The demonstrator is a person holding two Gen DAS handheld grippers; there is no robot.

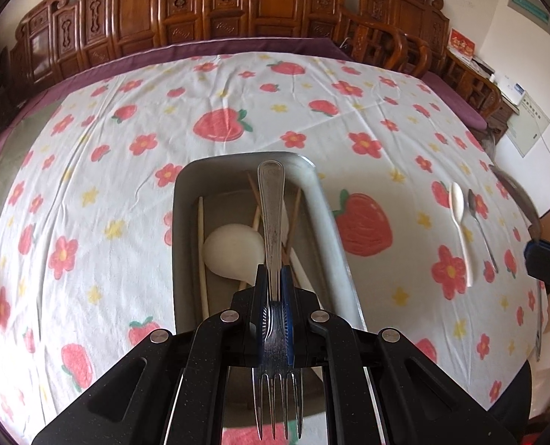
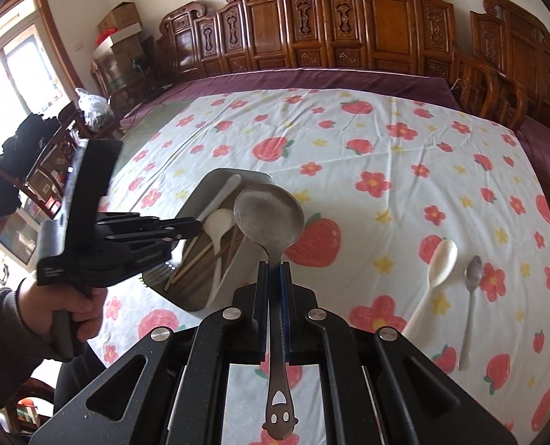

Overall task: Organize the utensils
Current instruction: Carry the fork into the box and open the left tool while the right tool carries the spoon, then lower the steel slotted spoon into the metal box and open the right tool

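Wide counter (image 1: 89,170) draped in wrinkled white cloth printed with red strawberries and flowers, purple fabric at its edges. Behind it, carved dark wooden panels (image 1: 215,0) and chairs against pale walls; at far left in the right wrist view, a bright window (image 2: 11,74) and stacked cardboard boxes (image 2: 121,24).

Left to right: left claw (image 1: 275,278), black with blue pads, clamped on a shiny steel fork (image 1: 273,230), handle pointing forward, tines toward the camera. Directly below, a rectangular dull metal tray (image 1: 328,222) with rounded corners, holding a white plastic spoon (image 1: 234,252), pale chopsticks (image 1: 201,244) and thin wooden sticks.

Right of the tray, right claw (image 2: 273,270) clamped on the neck of a large steel ladle spoon (image 2: 269,218), round matte bowl hanging over the tray's near edge, handle end cut with a smiling face.

Farther right, flat on the cloth, near each other: glossy white spoon (image 2: 436,267) and slim small metal spoon (image 2: 469,296).
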